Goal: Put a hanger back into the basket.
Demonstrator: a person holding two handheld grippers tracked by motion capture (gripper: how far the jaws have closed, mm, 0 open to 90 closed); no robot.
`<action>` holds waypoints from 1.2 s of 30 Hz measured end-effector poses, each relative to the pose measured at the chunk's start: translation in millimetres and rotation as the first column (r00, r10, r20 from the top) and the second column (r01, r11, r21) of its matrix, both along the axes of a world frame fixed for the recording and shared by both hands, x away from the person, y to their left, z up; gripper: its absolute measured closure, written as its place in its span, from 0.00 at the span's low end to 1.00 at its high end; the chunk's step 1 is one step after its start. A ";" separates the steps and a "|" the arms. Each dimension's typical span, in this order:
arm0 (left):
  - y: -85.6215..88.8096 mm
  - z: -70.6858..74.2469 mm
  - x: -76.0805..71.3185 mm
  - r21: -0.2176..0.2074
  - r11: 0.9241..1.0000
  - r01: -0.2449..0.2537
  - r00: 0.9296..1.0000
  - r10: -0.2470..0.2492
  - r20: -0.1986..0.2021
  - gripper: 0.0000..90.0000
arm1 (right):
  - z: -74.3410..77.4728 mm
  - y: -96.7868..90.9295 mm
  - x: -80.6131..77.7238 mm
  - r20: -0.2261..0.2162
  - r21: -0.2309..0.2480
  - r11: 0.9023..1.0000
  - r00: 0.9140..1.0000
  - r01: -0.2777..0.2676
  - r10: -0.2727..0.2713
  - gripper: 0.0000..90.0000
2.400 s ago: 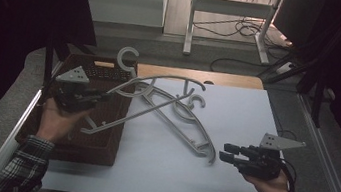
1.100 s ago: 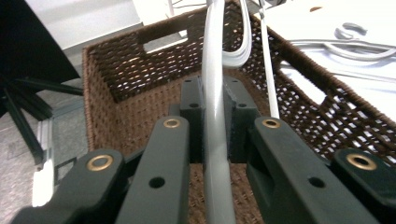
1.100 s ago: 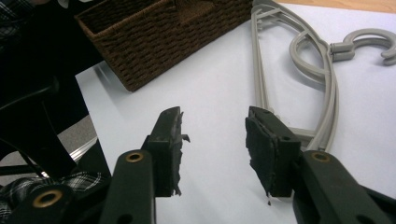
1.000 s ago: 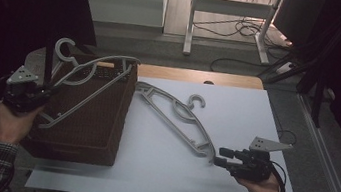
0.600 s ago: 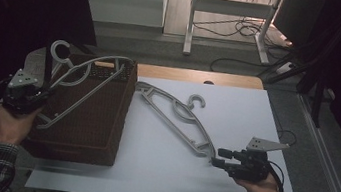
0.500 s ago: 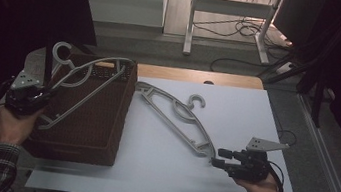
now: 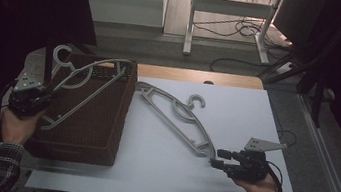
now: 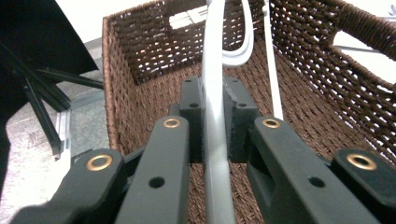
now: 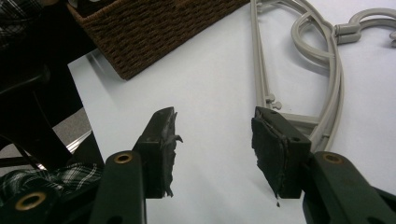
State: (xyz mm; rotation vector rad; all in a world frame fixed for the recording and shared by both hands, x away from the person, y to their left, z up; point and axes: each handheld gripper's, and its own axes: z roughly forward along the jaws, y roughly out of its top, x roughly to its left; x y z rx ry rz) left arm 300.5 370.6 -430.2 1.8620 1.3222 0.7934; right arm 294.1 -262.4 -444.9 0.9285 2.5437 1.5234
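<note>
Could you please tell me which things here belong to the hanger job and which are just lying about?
In the job:
- left gripper, shut on held hanger
- wicker basket
- second hanger on the white sheet
- right gripper, open

Lying about:
- floor cables
- metal stand

Count on inspection: two grey hangers, one [image 7: 87, 84] over the basket, one [image 7: 175, 117] on the white sheet. One wicker basket [image 7: 98, 131]. Two handheld grippers [image 7: 39, 100] [image 7: 217, 159].
</note>
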 end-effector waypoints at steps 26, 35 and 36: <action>-4.7 2.0 -5.1 -0.071 0.997 0.031 0.999 -0.032 -0.010 0.28 | -3.0 3.8 0.2 -0.007 -0.023 1.000 1.000 -0.003 0.003 0.53; -37.4 23.3 -22.9 -0.205 0.967 0.155 0.988 -0.149 0.044 0.14 | -3.0 4.3 -2.3 0.025 -0.063 0.998 0.999 0.022 -0.020 0.50; -44.1 24.6 -26.2 -0.215 0.961 0.174 0.985 -0.168 0.046 0.13 | -2.9 4.0 -2.8 0.027 -0.068 0.997 0.999 0.025 -0.023 0.49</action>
